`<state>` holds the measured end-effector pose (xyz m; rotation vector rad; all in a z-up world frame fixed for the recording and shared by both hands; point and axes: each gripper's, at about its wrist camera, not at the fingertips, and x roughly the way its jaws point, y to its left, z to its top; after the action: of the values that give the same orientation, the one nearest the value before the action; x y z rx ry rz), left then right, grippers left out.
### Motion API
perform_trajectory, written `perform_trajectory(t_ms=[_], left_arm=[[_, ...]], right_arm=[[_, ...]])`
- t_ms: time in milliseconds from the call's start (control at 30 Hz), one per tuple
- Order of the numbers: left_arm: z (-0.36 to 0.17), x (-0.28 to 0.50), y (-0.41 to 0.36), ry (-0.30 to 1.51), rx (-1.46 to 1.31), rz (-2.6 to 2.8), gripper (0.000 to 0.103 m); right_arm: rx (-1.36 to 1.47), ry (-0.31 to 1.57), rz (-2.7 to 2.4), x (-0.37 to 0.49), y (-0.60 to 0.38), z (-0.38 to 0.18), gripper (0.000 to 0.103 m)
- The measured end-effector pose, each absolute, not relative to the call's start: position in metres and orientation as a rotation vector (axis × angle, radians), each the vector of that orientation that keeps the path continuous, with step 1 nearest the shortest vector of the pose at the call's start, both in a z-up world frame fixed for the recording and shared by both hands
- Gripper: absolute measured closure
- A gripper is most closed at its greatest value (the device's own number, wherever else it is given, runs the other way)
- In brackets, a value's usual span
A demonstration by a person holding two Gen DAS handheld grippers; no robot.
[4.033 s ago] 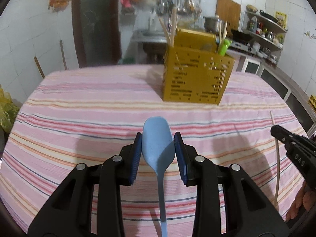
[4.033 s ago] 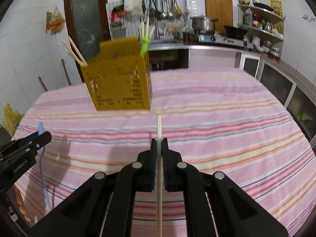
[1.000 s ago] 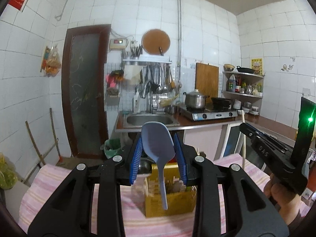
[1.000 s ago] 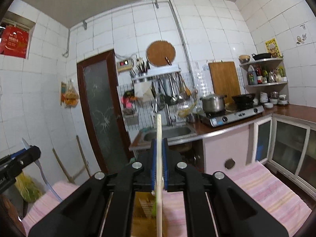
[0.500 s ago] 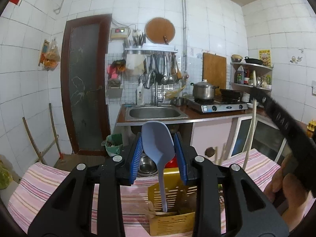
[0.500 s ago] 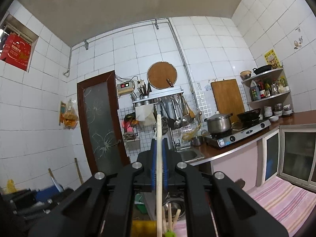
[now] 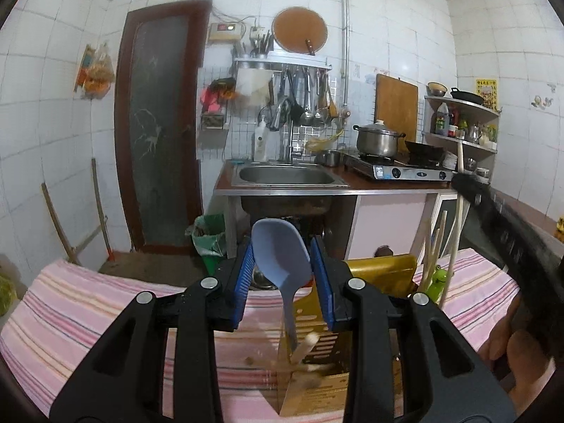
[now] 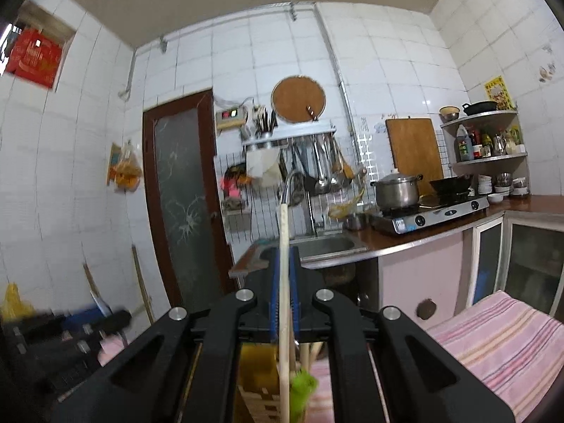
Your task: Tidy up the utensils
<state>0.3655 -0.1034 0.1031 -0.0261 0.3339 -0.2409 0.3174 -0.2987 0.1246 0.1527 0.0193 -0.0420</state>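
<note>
A blue plastic spoon [image 7: 282, 257] stands bowl-up between the blue pads of my left gripper [image 7: 283, 264]. Its jaws are opening; the spoon leans loose between them, its handle reaching down into the yellow slotted utensil holder [image 7: 380, 271] right below. My right gripper [image 8: 283, 257] is shut on a pale wooden chopstick [image 8: 283, 225] held upright over the same holder [image 8: 257, 363]. In the left wrist view the right gripper [image 7: 470, 185] and its chopstick [image 7: 457, 218] come in from the right. Chopsticks and a green frog-topped piece [image 7: 437, 276] stand in the holder.
The holder sits on a table with a pink striped cloth [image 7: 88, 303]. A hand [image 7: 521, 352] grips the right tool at the lower right. Beyond the table are a steel sink [image 7: 285, 176], a gas stove with a pot [image 7: 377, 139] and a brown door [image 7: 158, 123].
Both grippers have come down toward the holder, which now sits just under them. The left jaws have widened a little and the spoon has tilted, its handle lower in the holder.
</note>
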Motion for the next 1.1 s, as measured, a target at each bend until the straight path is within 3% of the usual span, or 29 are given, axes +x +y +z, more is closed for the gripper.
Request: perform_trajectory(t_ms=[33,100,133,200,233,267,400,467,667,1100], left_arm=[[0.105,0.362,-0.102,0.341,-0.029,-0.245,0.056],[0.114,0.347,-0.098,0.337,-0.030,-0.244,0.032],[0.119,0.336,-0.096,0.321,-0.023,-0.236,0.029],[0.127,0.314,-0.092,0.305,-0.005,-0.224,0.013],[0.131,0.302,-0.090,0.299,0.003,-0.219,0.011],[0.135,0.285,-0.084,0.288,0.012,-0.211,0.006],[0.138,0.231,-0.065,0.286,0.007,-0.190,0.005],[0.133,0.208,-0.055,0.306,-0.010,-0.202,0.005],[0.092,0.131,-0.035,0.377,-0.022,-0.158,0.005],[0.025,0.056,-0.037,0.364,-0.008,-0.139,0.005]], right_arm=[[0.131,0.051,-0.042,0.315,-0.298,0.125,0.096],[0.105,0.097,-0.052,0.308,-0.298,0.126,0.096],[0.096,0.119,-0.060,0.303,-0.299,0.129,0.093],[0.083,0.164,-0.084,0.285,-0.302,0.134,0.062],[0.081,0.171,-0.097,0.269,-0.305,0.137,0.042],[0.072,0.177,-0.110,0.257,-0.307,0.139,0.040],[0.047,0.272,-0.142,0.204,-0.316,0.135,0.031],[0.056,0.302,-0.146,0.177,-0.319,0.128,0.021],[0.084,0.358,-0.149,0.095,-0.319,0.091,0.007],[0.052,0.329,-0.125,0.016,-0.280,0.044,0.004]])
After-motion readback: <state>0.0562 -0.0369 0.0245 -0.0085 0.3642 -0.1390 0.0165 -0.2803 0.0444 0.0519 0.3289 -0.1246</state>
